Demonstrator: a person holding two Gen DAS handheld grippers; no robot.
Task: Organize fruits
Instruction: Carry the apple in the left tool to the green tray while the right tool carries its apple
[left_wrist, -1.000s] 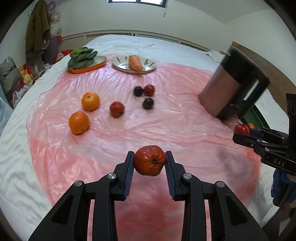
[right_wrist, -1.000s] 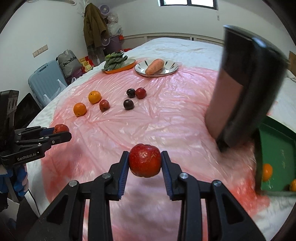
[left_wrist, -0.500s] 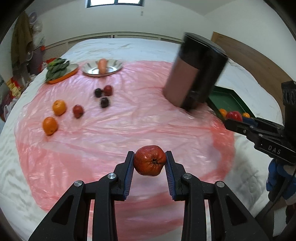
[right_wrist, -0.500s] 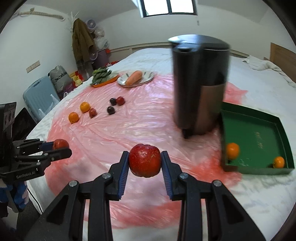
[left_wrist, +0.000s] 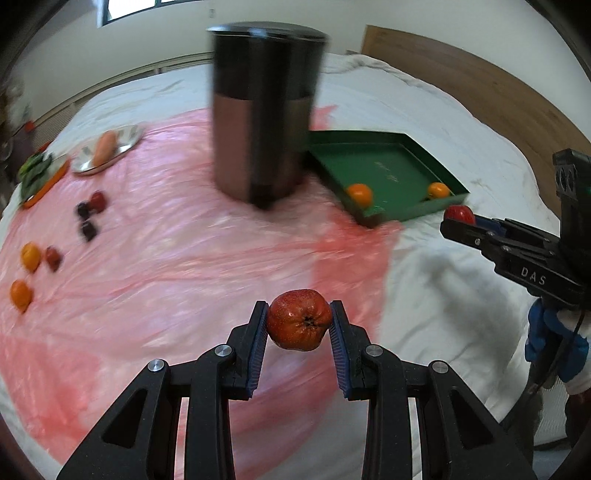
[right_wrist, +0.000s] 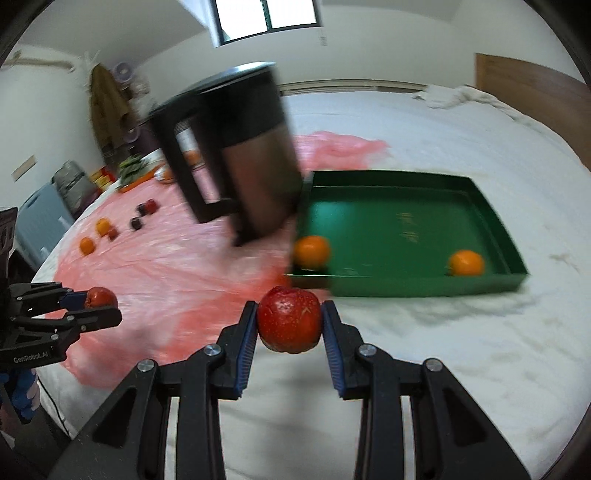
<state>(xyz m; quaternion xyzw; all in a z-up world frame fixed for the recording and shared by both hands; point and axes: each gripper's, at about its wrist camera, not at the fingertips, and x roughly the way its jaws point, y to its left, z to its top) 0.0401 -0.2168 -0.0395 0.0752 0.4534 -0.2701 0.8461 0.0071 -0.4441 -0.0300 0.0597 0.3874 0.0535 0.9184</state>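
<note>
Apples both up off the bed — left gripper (left_wrist: 298, 325) clamps a wrinkled red apple (left_wrist: 299, 325), right gripper (right_wrist: 289, 320) pinches a smoother apple (right_wrist: 289, 319), near the green tray's (right_wrist: 424, 290) front edge.

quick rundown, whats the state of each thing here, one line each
left tongs: shut on a red apple, off the bed
right tongs: shut on a second red apple, off the bed
green tray: holds two oranges, otherwise bare
black canister: upright, lid on, beside the tray
silver plate: holds a carrot
loose oranges: on the pink sheet
</note>
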